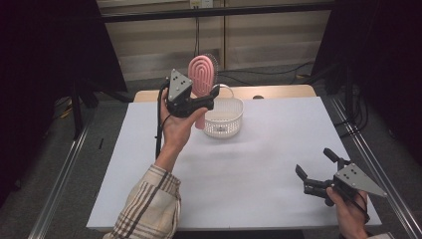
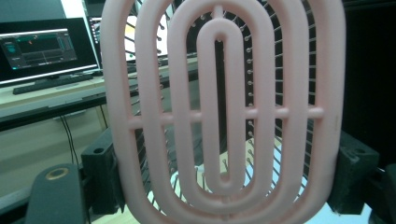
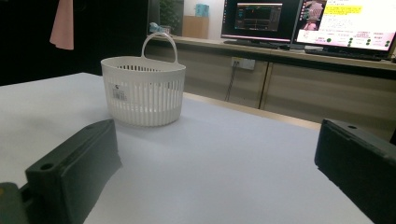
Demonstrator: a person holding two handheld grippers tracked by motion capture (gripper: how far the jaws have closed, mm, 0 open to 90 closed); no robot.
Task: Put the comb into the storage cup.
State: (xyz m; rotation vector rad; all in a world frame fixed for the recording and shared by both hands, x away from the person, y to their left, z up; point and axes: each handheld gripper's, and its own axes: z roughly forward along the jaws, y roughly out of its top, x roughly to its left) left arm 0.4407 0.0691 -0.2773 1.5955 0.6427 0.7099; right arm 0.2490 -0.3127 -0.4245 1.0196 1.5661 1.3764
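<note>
Halfway, by judgement: left gripper (image 1: 211,99) fingers clamping pink hairbrush (image 1: 202,79), holding it upright, lifted beside white basket (image 1: 224,117). Lowering into basket not yet done. Right gripper (image 1: 313,167) resting low over surface (image 1: 259,164), fingers apart.

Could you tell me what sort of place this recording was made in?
Probably a lab or office recording station: a white-topped table framed by metal rails, and lit computer monitors on a bench behind.

- Table sheet (image 1: 259,149) evenly lit from above; surroundings dark.
- Pink brush (image 2: 219,112) between the left gripper's jaws looks soft, slightly blurred.
- Monitors (image 3: 345,23) beyond the right gripper's jaws glare.
</note>
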